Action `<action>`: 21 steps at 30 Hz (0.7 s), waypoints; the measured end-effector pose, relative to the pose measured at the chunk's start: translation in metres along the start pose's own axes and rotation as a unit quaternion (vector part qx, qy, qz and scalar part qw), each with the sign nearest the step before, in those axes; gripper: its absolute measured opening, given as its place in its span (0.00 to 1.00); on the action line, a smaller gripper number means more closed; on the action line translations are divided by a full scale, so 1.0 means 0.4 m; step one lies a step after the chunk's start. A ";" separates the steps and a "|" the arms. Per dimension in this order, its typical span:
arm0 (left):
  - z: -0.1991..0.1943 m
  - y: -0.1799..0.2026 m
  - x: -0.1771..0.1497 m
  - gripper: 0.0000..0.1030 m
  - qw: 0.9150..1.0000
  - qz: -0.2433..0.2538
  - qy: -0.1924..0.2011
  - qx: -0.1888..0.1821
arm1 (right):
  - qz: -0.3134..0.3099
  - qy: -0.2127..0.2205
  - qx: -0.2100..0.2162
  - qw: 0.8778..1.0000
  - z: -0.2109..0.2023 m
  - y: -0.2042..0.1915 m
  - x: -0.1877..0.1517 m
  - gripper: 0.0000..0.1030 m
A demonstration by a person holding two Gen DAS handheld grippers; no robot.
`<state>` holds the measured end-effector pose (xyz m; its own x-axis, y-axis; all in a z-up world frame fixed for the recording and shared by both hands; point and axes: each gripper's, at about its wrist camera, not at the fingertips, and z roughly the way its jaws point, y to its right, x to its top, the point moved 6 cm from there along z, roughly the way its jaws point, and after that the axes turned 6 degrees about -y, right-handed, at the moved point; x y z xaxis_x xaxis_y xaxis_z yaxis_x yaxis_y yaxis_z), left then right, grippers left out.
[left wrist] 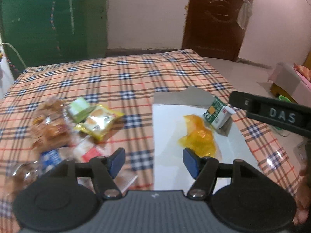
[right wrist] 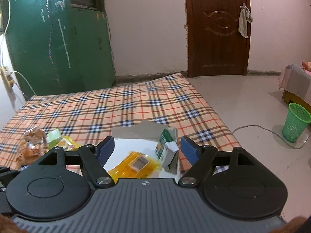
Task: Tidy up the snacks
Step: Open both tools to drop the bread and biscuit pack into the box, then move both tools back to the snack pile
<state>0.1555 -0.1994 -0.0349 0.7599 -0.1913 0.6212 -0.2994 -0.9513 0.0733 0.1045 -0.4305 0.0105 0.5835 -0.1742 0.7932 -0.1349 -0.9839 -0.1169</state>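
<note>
A shallow white cardboard box [left wrist: 169, 124] [right wrist: 132, 145] lies on the plaid-covered table [left wrist: 120, 77] [right wrist: 116, 104]. Inside it rest an orange translucent packet [left wrist: 198, 136] [right wrist: 134, 165] and a green-and-white carton [left wrist: 217, 114] [right wrist: 165, 147] leaning at the box's right wall. Left of the box lies a heap of snacks: a yellow biscuit packet [left wrist: 97, 122] [right wrist: 67, 143], a light green box [left wrist: 79, 108] [right wrist: 53, 136] and a clear bag of brown snacks [left wrist: 50, 124] [right wrist: 32, 143]. My left gripper [left wrist: 153, 161] is open over the box's near left edge, holding nothing. My right gripper [right wrist: 146, 148] is open above the box, empty.
A green mesh bin [right wrist: 295, 124] stands on the tiled floor to the right, with a cable [right wrist: 258, 128] beside it. A brown door [right wrist: 217, 27] and a green panel [right wrist: 56, 38] back the room. Low furniture [right wrist: 297, 85] stands at far right. More wrapped snacks [left wrist: 89, 151] lie near the left gripper.
</note>
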 end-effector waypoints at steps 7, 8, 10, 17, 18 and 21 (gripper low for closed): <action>-0.060 -0.068 -0.042 0.66 1.000 -0.015 0.004 0.021 | -0.010 -0.002 0.011 1.000 -0.058 -0.061 -0.039 0.97; -0.065 -0.075 -0.045 0.66 1.000 -0.018 0.004 0.024 | -0.011 -0.002 0.013 1.000 -0.063 -0.070 -0.044 0.97; -0.076 -0.090 -0.051 0.66 0.999 -0.023 0.006 0.028 | -0.015 -0.003 0.014 1.000 -0.074 -0.087 -0.053 0.99; -0.117 -0.131 -0.080 0.66 0.999 -0.028 0.015 0.043 | -0.019 -0.009 0.022 1.000 -0.101 -0.138 -0.086 1.00; -0.121 -0.137 -0.083 0.66 0.998 -0.029 0.015 0.045 | -0.021 -0.010 0.023 0.999 -0.103 -0.148 -0.089 1.00; -0.137 -0.155 -0.092 0.66 0.998 -0.031 0.019 0.052 | -0.029 -0.013 0.030 0.999 -0.106 -0.174 -0.100 1.00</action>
<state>0.1147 -0.1201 -0.0196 0.7527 -0.1241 0.6466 -0.1892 -0.9814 0.0319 0.0566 -0.3536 0.0125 0.6097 -0.1163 0.7840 -0.0518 -0.9929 -0.1070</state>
